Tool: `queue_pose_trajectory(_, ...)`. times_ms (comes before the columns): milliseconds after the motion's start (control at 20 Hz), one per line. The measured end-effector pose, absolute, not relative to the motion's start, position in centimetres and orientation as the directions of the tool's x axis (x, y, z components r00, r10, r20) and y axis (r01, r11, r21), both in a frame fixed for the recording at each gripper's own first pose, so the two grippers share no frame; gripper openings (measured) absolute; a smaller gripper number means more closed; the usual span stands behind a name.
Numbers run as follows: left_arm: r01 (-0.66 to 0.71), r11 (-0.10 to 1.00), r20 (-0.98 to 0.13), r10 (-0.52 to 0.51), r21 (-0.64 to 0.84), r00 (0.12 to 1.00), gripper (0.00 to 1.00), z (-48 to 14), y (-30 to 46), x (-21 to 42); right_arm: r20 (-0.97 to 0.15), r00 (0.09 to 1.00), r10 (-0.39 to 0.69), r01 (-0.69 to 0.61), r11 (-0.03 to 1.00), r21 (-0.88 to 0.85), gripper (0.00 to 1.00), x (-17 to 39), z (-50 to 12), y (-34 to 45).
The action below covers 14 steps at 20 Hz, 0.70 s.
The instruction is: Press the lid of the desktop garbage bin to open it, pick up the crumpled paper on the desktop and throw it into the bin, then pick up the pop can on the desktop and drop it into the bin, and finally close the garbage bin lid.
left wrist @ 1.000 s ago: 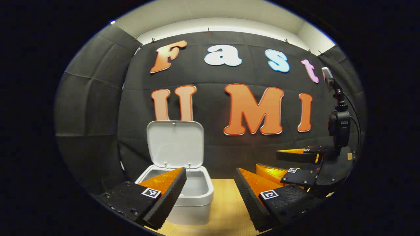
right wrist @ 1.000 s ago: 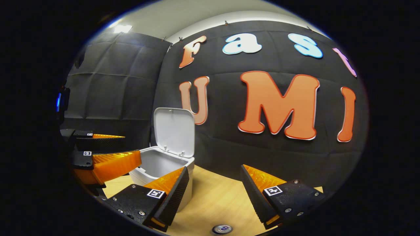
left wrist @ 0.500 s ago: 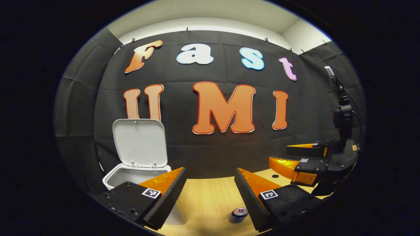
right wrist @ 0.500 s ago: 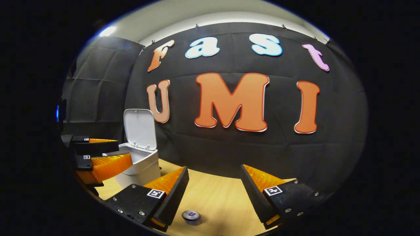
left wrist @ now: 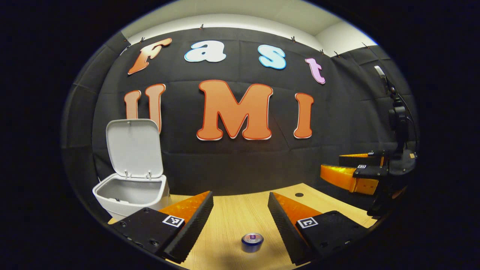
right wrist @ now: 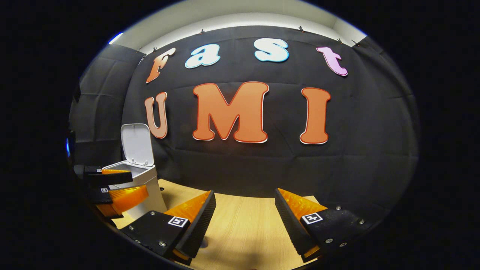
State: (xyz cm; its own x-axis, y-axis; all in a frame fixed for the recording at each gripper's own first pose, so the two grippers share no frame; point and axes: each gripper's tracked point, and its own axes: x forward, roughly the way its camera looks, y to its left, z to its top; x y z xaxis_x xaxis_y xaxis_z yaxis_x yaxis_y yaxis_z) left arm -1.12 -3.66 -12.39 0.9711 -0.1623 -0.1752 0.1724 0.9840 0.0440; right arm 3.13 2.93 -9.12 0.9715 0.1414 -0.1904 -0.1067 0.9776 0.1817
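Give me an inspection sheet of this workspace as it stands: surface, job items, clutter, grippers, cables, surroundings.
Surface: light wooden desktop with a small dark hole near its far edge.
Job's things: white garbage bin at the far left, lid raised upright; pop can standing upright on the desktop, in line with the gap between the left gripper's fingers; crumpled paper nothing seen.
Clutter: nothing seen.
Grippers: left gripper open, empty; right gripper open, empty.
Cables: a dark cable runs by the camera mount on the right gripper.
Surroundings: black cloth wall, pale ceiling strip.
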Motion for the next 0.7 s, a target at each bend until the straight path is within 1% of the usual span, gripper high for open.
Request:
queue_pose_trajectory(200,0.196,0.98,-0.26,-0.179,0.04,0.949,0.94,-17.8,-5.2,-0.6,-0.227,0.967,0.112,-0.072,0.981,0.18,0.94,2.1,-10.4,1.4)
queue_pose_trajectory(350,0.204,0.978,-0.346,-0.174,0.051,0.922,0.94,-23.0,-6.0,-0.4,-0.251,0.964,0.09,-0.046,0.983,0.179,0.94,1.3,-11.2,0.0)
queue_pose_trajectory(450,0.211,0.976,-0.431,-0.164,0.061,0.887,0.94,-27.0,-6.2,-0.4,-0.269,0.96,0.077,-0.03,0.984,0.173,0.94,0.9,-11.7,-0.7)
queue_pose_trajectory(600,0.206,0.978,-0.492,-0.158,0.043,0.856,0.95,-31.4,-6.6,-0.5,-0.289,0.956,0.05,-0.002,0.987,0.162,0.94,0.4,-12.2,-2.1)
queue_pose_trajectory(700,0.192,0.98,-0.535,-0.131,0.06,0.835,0.95,-34.0,-6.3,-0.4,-0.304,0.952,0.034,0.013,0.989,0.15,0.94,0.1,-12.6,-2.9)
